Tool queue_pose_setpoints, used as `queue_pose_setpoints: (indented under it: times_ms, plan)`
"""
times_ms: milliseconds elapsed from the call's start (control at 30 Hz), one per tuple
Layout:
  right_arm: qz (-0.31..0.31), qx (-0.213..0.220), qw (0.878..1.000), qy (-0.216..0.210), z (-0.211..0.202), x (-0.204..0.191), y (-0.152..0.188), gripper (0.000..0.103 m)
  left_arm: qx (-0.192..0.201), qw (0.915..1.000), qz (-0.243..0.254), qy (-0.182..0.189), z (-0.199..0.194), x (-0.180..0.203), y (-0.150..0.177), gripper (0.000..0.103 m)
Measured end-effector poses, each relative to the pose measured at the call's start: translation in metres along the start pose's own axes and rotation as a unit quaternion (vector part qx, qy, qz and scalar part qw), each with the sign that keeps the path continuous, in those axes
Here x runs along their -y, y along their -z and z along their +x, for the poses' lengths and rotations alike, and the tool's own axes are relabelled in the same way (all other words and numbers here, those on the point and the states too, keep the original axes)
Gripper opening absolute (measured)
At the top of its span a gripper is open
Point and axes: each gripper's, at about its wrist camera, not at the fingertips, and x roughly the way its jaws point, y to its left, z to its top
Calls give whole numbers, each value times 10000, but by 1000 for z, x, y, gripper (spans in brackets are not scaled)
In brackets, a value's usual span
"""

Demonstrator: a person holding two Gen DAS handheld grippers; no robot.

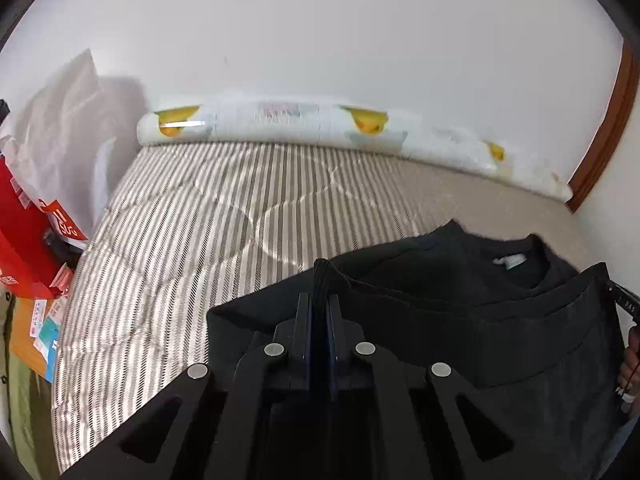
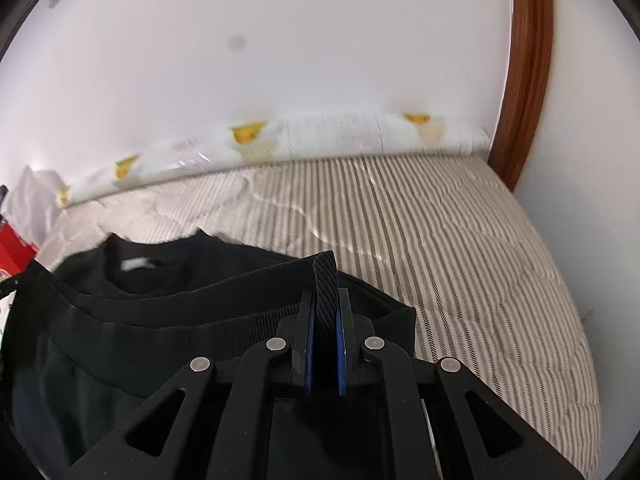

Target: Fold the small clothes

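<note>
Black top lay on striped bed, near front edge, neck label showing. Ribbed hem raised, doubled back toward collar. Left gripper clamped on hem's left corner, rib fabric poking out above pads. Right gripper clamped on hem's right corner, ribbed strip standing between blue pads. Printed roll lay along white wall at bed's far side. Red boxes left of bed. Wooden frame at right.
</note>
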Motion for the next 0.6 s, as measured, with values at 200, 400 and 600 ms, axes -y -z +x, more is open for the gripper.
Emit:
queue_pose_setpoints:
  times_ms: [200, 400, 600]
  plan:
    - [59, -163, 9998, -25, 24, 7, 5, 9, -164, 9999, 1, -30, 14, -2, 5, 7]
    - [-54, -321, 9993, 205, 12, 5, 4, 30, -261, 9995, -158, 123, 4, -7, 4, 16]
    - [-247, 135, 9992, 288, -50, -26, 13, 51, -165, 9995, -131, 245, -26, -9, 19, 35]
